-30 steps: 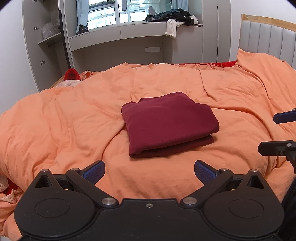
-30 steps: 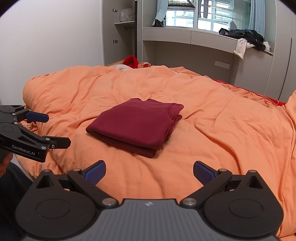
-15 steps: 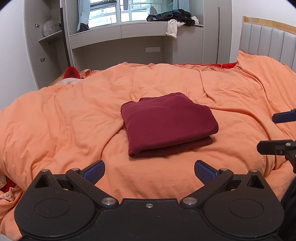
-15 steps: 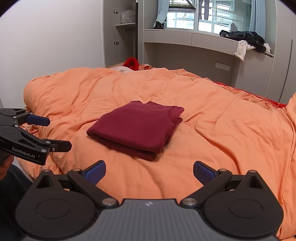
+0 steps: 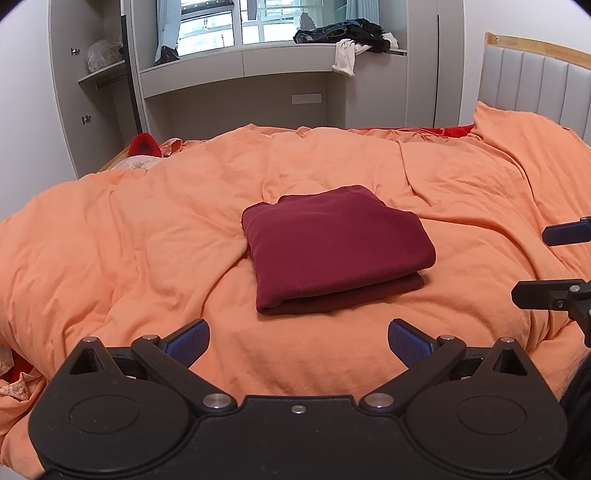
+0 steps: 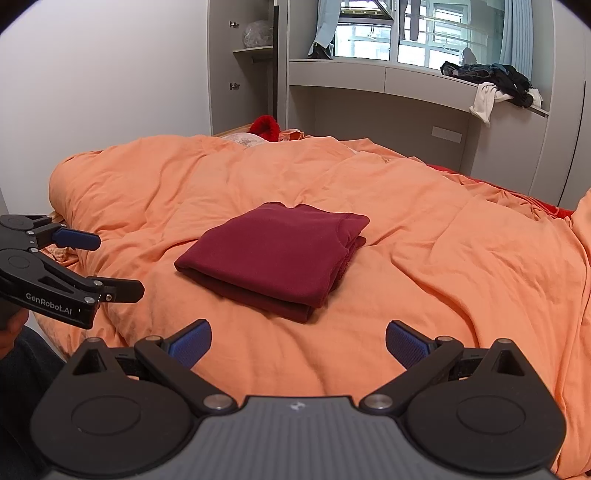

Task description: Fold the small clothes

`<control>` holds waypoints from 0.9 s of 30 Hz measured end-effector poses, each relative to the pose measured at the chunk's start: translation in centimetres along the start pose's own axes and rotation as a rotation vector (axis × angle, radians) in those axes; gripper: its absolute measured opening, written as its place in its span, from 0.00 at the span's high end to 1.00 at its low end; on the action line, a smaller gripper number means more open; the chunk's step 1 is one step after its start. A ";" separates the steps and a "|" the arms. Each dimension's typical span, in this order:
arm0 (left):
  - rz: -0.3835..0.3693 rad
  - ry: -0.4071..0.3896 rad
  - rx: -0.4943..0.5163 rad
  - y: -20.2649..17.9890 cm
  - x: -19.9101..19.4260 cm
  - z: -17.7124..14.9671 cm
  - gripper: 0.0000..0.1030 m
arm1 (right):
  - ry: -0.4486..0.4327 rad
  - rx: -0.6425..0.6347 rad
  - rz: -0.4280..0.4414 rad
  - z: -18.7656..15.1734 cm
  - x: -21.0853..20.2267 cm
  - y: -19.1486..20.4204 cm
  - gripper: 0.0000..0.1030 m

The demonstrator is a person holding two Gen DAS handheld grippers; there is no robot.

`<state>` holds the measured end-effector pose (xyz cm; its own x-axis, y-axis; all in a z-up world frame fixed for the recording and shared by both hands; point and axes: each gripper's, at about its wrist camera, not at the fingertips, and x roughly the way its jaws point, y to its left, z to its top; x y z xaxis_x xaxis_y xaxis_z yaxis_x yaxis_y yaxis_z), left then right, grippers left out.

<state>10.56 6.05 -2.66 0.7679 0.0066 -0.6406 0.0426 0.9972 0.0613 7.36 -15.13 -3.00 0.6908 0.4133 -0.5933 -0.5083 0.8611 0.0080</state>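
On the left edge of the bed, orange duvet (image 5: 147, 258) bunched and wrinkled, draped over the side, with a scrap of patterned pale fabric (image 5: 13, 387) and a bit of red showing beneath at the near left corner. Beyond the far left corner, a red fuzzy item (image 5: 144, 144) next to a pale floral cloth (image 5: 135, 162). Behind that, grey cabinet shelving (image 5: 99, 74) holding a clear plastic bag (image 5: 103, 55).

Near the middle of the duvet, slightly toward the near edge, folded maroon garment (image 5: 332, 247) lying flat as a neat stacked rectangle, thick fold facing the near edge in the left wrist view, layered edges visible along the side facing the right wrist camera (image 6: 273, 258). Touched by neither gripper.

Low over the near edge, left gripper (image 5: 297, 341) with blue-padded fingers (image 5: 188, 338) spread wide apart, nothing between them, short of the garment. Seen from the right wrist view at the left (image 6: 122, 266), jaws likewise parted and empty, part of a hand (image 6: 11, 328) behind it.

Further right, right gripper (image 6: 297, 341) also held over the near edge, jaws wide and empty; visible at the right border of the left wrist view (image 5: 532, 266), well clear of the garment.

Along the far wall, a window ledge (image 5: 258, 55) with a heap of dark clothes (image 5: 343, 31) and a white cloth (image 5: 345, 55) hanging over its edge. At the far right, grey padded headboard (image 5: 535, 85) with a wooden top rail.
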 end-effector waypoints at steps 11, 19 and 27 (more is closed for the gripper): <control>-0.006 0.000 -0.007 0.0 0.0 0.1 0.00 | -0.001 -0.006 0.005 0.1 -0.1 0.1 0.00; -0.002 0.003 -0.005 -0.1 0.1 0.0 0.00 | -0.002 -0.008 0.007 0.1 -0.1 0.2 0.00; 0.003 0.007 -0.002 0.0 0.3 -0.1 0.00 | -0.001 -0.012 0.012 0.1 -0.1 0.0 0.00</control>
<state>10.75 6.02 -2.96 0.7638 0.0102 -0.6454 0.0387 0.9974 0.0616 7.33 -15.11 -2.92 0.6849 0.4239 -0.5926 -0.5227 0.8525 0.0057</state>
